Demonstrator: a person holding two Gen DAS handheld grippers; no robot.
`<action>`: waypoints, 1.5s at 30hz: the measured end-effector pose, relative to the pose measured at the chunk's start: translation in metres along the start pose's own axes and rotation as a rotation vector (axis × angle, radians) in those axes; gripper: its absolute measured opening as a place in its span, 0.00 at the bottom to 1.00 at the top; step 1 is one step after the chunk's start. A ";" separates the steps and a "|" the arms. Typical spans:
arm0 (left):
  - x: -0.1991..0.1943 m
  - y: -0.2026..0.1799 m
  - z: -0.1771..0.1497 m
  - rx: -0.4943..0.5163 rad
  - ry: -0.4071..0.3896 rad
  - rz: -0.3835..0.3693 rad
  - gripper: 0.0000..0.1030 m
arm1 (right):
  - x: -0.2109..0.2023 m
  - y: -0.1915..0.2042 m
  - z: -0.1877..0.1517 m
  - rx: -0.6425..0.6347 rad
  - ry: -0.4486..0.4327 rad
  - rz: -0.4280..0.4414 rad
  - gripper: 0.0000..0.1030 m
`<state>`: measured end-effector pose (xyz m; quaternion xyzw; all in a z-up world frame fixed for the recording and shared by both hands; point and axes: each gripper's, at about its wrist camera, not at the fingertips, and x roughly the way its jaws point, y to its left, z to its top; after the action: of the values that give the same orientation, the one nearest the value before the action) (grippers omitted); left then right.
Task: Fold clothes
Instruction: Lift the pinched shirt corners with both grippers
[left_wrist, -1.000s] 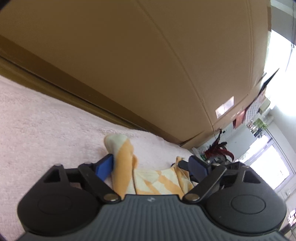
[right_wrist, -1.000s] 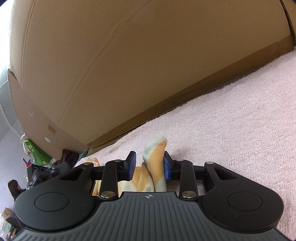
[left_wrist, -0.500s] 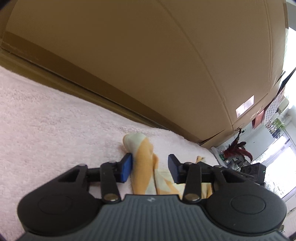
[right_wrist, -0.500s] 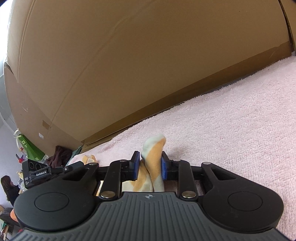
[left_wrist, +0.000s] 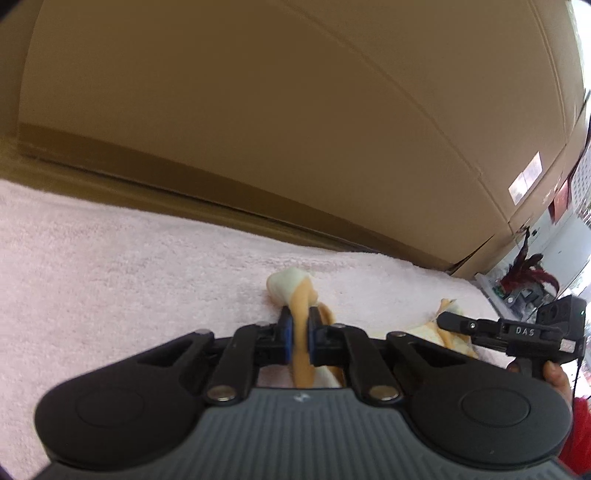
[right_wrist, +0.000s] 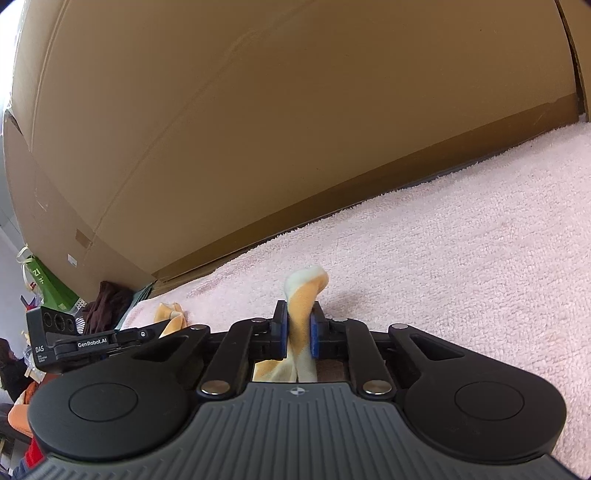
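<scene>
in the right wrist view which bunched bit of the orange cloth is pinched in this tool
The tall middle bunch, clamped in the right tool. The smaller bunch at far left lies beside the left tool.

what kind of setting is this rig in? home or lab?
Probably a makeshift data-collection corner indoors, not clearly a home: a pink towel as work surface, a big cardboard sheet as backdrop, room clutter at the edge. Both grippers pinch the orange-and-cream garment.

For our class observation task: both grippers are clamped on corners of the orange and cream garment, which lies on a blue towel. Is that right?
Not quite: the towel is pink, as both wrist views show. The left gripper and right gripper are indeed clamped on the orange and cream garment.
</scene>
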<state>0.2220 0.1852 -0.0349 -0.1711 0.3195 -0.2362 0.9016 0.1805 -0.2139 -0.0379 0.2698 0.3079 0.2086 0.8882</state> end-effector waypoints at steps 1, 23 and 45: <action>0.000 -0.003 0.000 0.022 -0.001 0.011 0.05 | 0.000 -0.001 0.000 0.005 0.000 0.002 0.10; 0.005 -0.012 -0.002 0.098 -0.013 0.025 0.02 | -0.001 0.006 -0.003 -0.021 -0.012 -0.017 0.09; -0.020 -0.023 -0.004 0.129 -0.179 -0.071 0.02 | -0.019 0.017 -0.001 -0.070 -0.073 0.072 0.09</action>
<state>0.1984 0.1765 -0.0175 -0.1444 0.2154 -0.2720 0.9267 0.1624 -0.2109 -0.0196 0.2567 0.2581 0.2411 0.8997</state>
